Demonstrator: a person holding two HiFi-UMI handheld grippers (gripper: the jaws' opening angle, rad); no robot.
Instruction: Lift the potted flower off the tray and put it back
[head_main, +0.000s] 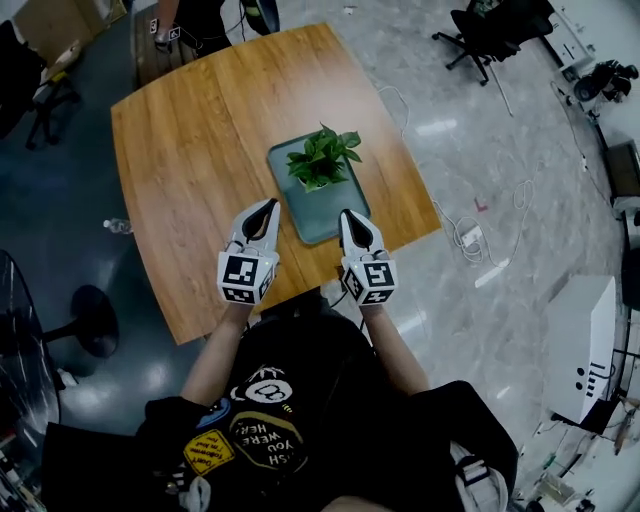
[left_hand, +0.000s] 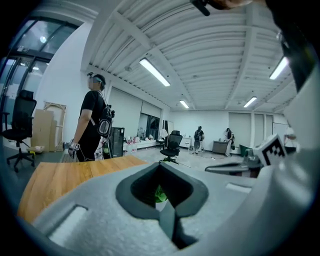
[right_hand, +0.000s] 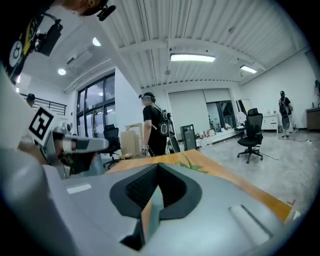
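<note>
A leafy green potted flower (head_main: 322, 160) in a white pot stands on a grey-green tray (head_main: 318, 222) on the wooden table (head_main: 190, 150). Both grippers hover side by side above the table's near edge, just short of the tray. My left gripper (head_main: 270, 204) is shut and holds nothing. In the left gripper view, the flower (left_hand: 160, 194) shows through the gap behind the left gripper's (left_hand: 161, 164) closed tips. My right gripper (head_main: 346, 214) is shut too and holds nothing. In the right gripper view, the right gripper's (right_hand: 158, 165) jaws meet, and a few leaves (right_hand: 192, 162) show beyond them.
A person in black (left_hand: 95, 120) stands at the table's far edge. Office chairs (head_main: 490, 30) stand on the floor behind. White cables and a power strip (head_main: 470, 238) lie to the right of the table. A fan (head_main: 20, 340) is at the left and a white box (head_main: 585, 350) at the right.
</note>
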